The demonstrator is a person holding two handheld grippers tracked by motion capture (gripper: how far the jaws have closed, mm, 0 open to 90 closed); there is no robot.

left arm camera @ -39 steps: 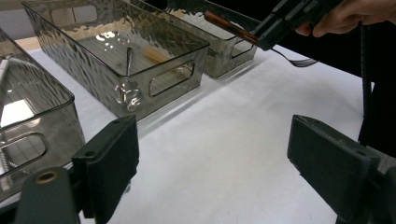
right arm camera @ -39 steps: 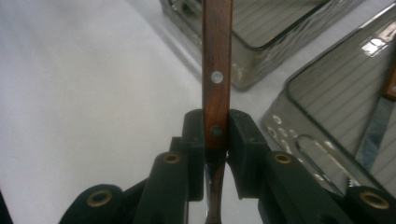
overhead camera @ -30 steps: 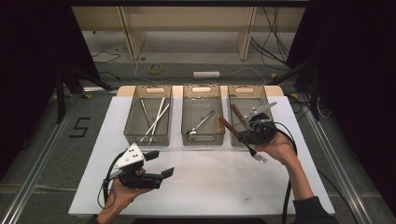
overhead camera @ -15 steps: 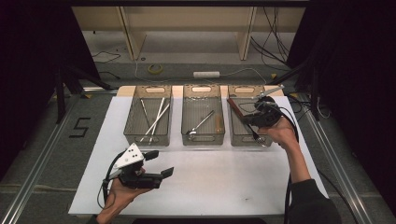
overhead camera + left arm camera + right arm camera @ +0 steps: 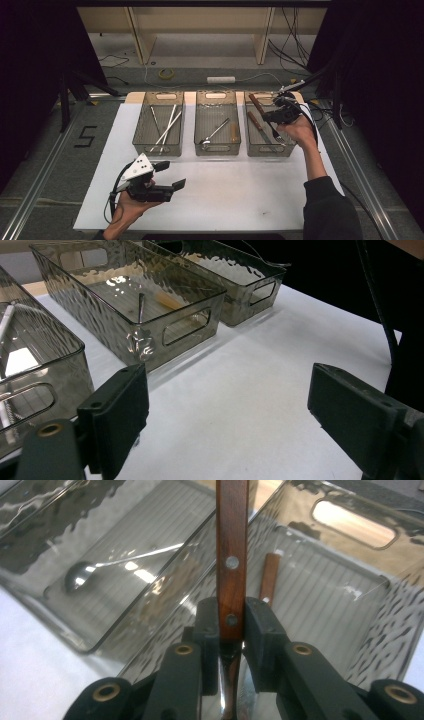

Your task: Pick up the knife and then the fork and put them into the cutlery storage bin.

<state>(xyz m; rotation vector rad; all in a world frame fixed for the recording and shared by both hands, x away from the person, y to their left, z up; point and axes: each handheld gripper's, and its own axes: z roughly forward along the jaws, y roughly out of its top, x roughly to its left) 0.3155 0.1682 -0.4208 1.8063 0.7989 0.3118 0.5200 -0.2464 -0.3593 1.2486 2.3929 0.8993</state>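
Sorting looks nearly done as we judge it: the white table around our grippers carries no loose cutlery, and the three bins ahead already hold pieces. We hold the right gripper over the right-hand bin, jaws clamped on a wooden-handled fork at the lower rivet, handle rising straight up past the jaws; in the high view its tines hang below the hand, over the bin. What we think is left is lowering it in and letting go. Beyond the jaws lies another wooden-handled piece on the bin floor, and to their left, through the wall, a spoon in the middle bin. Our left gripper idles near the table's front edge, jaws wide apart and holding nothing. Below the right jaws the metal shank blurs out, so we cannot see the tines there. The far-left bin holds pale thin utensils we cannot identify.
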